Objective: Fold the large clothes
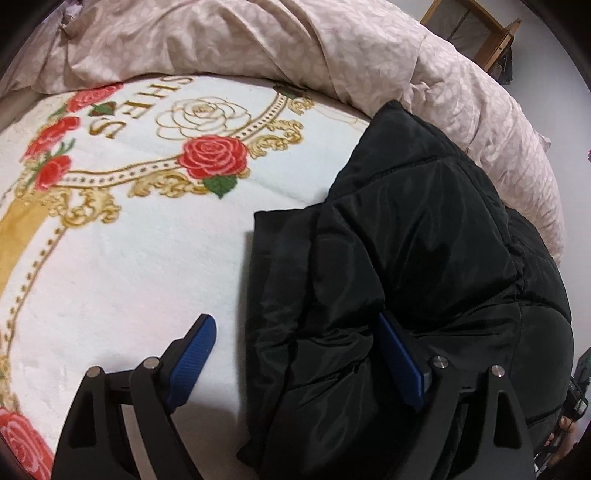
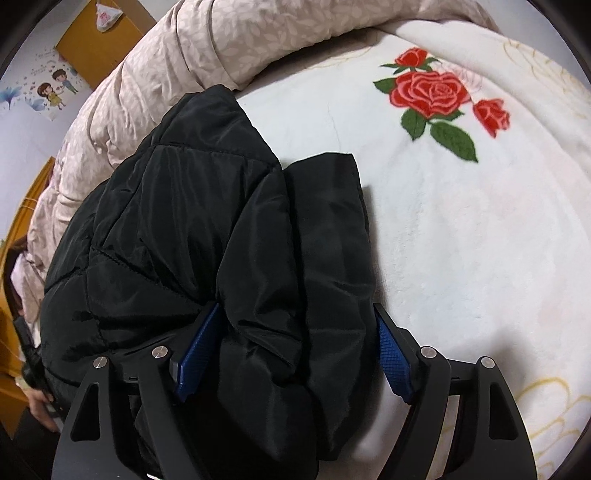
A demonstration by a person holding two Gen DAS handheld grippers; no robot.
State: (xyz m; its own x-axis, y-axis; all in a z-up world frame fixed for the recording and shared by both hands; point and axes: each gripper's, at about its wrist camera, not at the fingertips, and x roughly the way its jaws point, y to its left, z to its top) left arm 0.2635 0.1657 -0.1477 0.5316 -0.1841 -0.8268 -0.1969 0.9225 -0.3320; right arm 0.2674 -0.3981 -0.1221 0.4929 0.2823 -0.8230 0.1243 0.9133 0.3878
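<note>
A black puffer jacket (image 1: 406,229) lies folded into a bundle on a white blanket (image 1: 129,258) printed with red roses. My left gripper (image 1: 295,325) stands open over the bundle's near left edge. Its left pad (image 1: 192,354) hangs above bare blanket, and its right pad (image 1: 399,354) rests against the black fabric. In the right wrist view the jacket (image 2: 177,221) fills the left half. My right gripper (image 2: 295,314) is open and straddles a thick fold of the jacket. The fold bulges between the blue pads (image 2: 199,347) without being squeezed.
A rumpled pinkish quilt (image 1: 295,40) is heaped along the far side of the bed, behind the jacket. A wooden frame (image 1: 476,26) stands beyond it. A person's hand (image 2: 40,402) shows at the lower left edge of the right wrist view. An orange door (image 2: 96,48) is at the back.
</note>
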